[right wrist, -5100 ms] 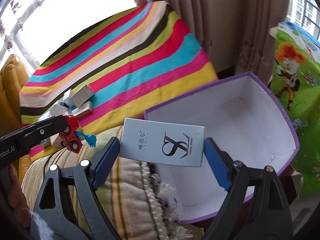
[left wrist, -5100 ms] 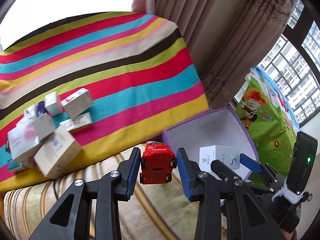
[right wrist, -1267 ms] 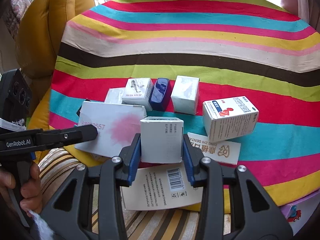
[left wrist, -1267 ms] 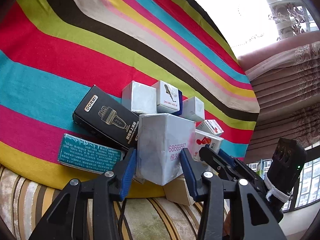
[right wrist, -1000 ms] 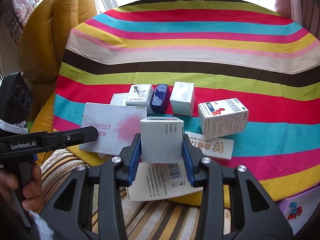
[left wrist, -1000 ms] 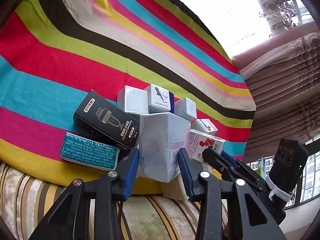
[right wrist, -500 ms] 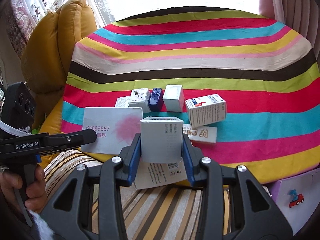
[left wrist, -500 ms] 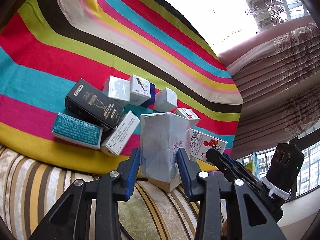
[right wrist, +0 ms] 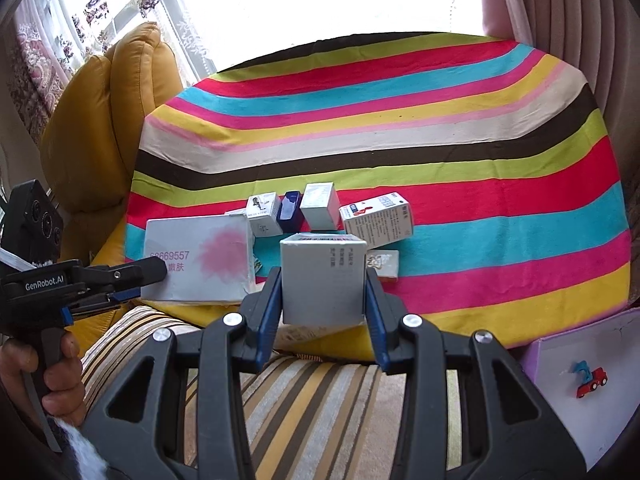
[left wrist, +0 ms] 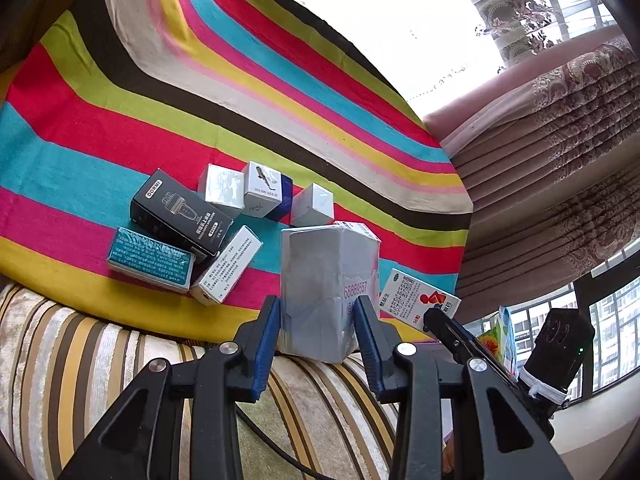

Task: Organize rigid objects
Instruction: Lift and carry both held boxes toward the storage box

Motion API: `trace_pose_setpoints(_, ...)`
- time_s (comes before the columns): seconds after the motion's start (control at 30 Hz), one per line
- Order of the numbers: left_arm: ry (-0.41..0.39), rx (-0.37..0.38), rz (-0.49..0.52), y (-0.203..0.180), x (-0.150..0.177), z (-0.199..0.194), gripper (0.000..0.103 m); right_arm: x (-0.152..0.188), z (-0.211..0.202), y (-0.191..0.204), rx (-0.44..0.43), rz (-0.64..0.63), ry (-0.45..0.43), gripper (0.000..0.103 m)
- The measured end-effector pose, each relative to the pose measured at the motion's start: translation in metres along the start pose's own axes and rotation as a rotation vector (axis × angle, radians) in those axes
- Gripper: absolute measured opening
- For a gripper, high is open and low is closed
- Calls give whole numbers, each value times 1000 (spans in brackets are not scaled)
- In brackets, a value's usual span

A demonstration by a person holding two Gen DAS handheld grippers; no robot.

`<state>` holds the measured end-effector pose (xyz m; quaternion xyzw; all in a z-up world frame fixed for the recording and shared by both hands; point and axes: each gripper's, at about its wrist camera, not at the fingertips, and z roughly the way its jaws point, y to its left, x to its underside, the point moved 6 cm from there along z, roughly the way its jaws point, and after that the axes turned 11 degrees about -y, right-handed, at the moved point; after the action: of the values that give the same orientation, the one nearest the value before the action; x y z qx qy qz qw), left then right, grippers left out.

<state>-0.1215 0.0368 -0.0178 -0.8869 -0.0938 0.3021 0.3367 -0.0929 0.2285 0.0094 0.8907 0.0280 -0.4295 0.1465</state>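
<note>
Left wrist view: the left gripper is clenched on a large white box printed with red digits, its blue pads pressed flat against both sides, and the box is lifted clear of the striped cloth. Beyond the tips and to their left lie a black shaver box, a teal packet and a slim white carton, touching one another in a loose heap. Farther ahead stand three small white cubes, one of them a small box with a dark blue side. Just to the right of the tongs a medicine carton with a red mark sits tilted, and the right gripper reaches in beside it.

Right wrist view: the right gripper grasps a grey-white cube box between its pads, held above the striped sofa cushion. To the left of these tongs the large white box shows a pink blotch, pinched by the left gripper. At the far lower right a purple-edged bin holds a red toy car
</note>
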Motion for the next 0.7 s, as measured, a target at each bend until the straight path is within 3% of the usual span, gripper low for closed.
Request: trace_pose_setpoints(0.7,103,62,128,-75,53,18,39,26,-86,-71,154,103,-56,43)
